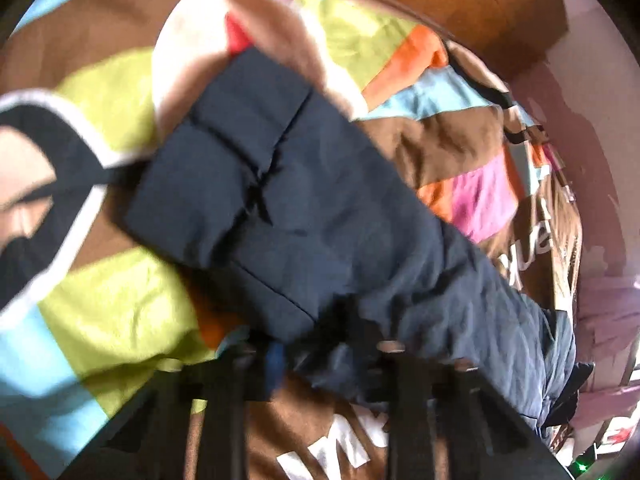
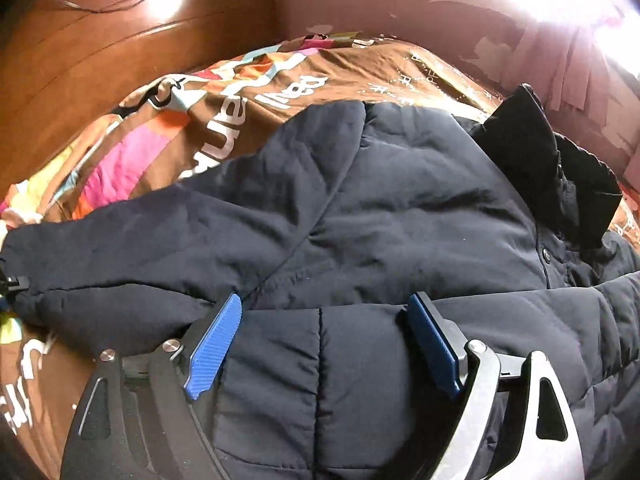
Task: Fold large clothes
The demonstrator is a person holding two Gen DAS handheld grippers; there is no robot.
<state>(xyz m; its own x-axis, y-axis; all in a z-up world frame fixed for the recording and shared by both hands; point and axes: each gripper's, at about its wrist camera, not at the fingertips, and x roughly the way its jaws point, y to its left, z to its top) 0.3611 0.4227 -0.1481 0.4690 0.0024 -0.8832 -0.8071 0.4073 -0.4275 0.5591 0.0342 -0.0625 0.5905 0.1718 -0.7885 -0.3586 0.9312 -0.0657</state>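
A dark navy padded jacket (image 2: 400, 208) lies on a bed with a colourful patchwork quilt (image 2: 280, 80). In the right wrist view its sleeve (image 2: 140, 248) runs to the left and its black collar (image 2: 540, 152) lies at the upper right. My right gripper (image 2: 324, 336) is open, its blue pads (image 2: 216, 340) spread over a folded part of the jacket. In the blurred left wrist view the sleeve (image 1: 280, 200) stretches up and left across the quilt (image 1: 112, 312). My left gripper (image 1: 320, 344) is at the sleeve's near edge, its fingertips sunk in the fabric, seemingly shut on it.
A wooden headboard (image 2: 100, 52) stands behind the bed on the left. A pink wall with peeling paint (image 2: 440, 20) is behind the bed on the right. Bright light comes from the upper right.
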